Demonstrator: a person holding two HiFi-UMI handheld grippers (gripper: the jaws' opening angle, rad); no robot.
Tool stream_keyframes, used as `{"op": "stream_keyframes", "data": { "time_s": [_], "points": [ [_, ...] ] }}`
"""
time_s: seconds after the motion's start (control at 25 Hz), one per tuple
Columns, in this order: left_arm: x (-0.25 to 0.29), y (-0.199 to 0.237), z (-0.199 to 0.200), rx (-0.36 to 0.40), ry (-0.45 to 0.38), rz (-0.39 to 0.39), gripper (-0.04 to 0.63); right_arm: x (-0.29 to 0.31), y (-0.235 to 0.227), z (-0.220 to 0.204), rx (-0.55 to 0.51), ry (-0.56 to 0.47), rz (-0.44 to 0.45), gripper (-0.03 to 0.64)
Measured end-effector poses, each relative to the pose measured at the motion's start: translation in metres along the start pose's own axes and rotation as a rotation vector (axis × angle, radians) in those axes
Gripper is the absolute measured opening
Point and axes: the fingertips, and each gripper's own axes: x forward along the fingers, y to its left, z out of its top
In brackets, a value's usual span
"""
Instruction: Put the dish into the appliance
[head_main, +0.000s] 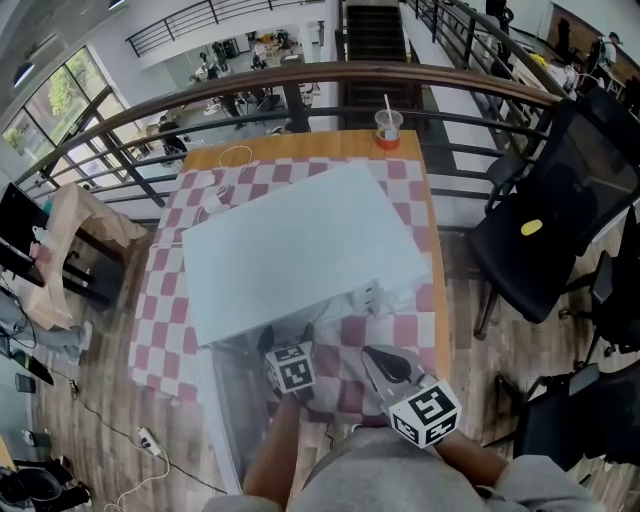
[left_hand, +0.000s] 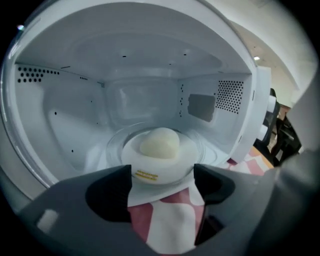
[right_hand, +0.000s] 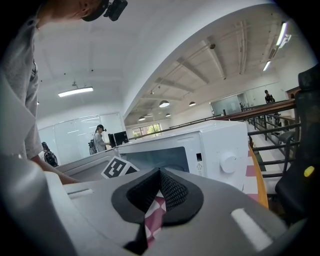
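A white microwave (head_main: 300, 240) is seen on a red-and-white checked tablecloth (head_main: 405, 190), and every place here is given from it. Its door (head_main: 222, 420) is swung open at the left of its front. The dish (left_hand: 167, 167), a white plate bearing a pale rounded bun (left_hand: 159, 142), is set inside the microwave's cavity on the glass turntable (left_hand: 114, 145), towards the front opening. The left gripper (left_hand: 162, 175) is held at the mouth of the cavity and pointed into it; its jaws are spread apart, and the near rim of the dish is seen between their tips, with the checked cloth showing below. Whether the pads touch the rim cannot be told. The right gripper (head_main: 378, 358) is held outside the microwave, just in front of its right front corner and above the cloth; its jaws are brought together at the tips and nothing is caught between them. From that gripper's view the microwave's round knob (right_hand: 228, 163) is seen on its front right panel. A plastic cup with a straw (head_main: 388, 127) is stood behind the microwave at the table's far edge, and a black chair (head_main: 540, 230) is placed well to the microwave's right, off the table.
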Motion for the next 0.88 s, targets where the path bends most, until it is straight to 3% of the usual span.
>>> {"op": "stream_keyframes", "data": {
  "time_s": [0.16,0.24,0.32,0.36,0.4,0.52,0.68,0.88],
  "points": [
    [0.011,0.001,0.01,-0.008,-0.001,-0.007,0.362,0.002,-0.003,-0.002,0.004,0.001,-0.001,0.0],
    [0.017,0.002,0.017,-0.013,-0.01,-0.009,0.305,0.003,-0.006,-0.002,0.004,0.0,-0.002,0.0],
    [0.021,0.006,0.022,-0.001,-0.013,0.014,0.208,0.002,-0.007,-0.001,0.003,-0.001,-0.003,0.0],
    [0.02,0.008,0.025,0.012,-0.013,0.034,0.083,0.001,-0.007,-0.001,0.002,-0.001,-0.005,0.0],
    [0.018,0.008,0.028,0.025,-0.018,0.047,0.011,0.0,-0.007,0.0,0.001,-0.002,-0.006,0.0],
    [0.006,-0.002,0.038,0.032,-0.079,-0.004,0.011,-0.004,-0.005,0.002,-0.005,-0.008,-0.002,0.0],
    [-0.03,-0.026,0.045,-0.075,-0.192,-0.171,0.011,-0.013,0.004,0.006,-0.023,-0.028,0.009,0.0],
    [-0.096,-0.058,0.027,-0.084,-0.247,-0.224,0.009,-0.038,0.027,0.001,-0.035,-0.041,0.025,0.0]
  ]
}}
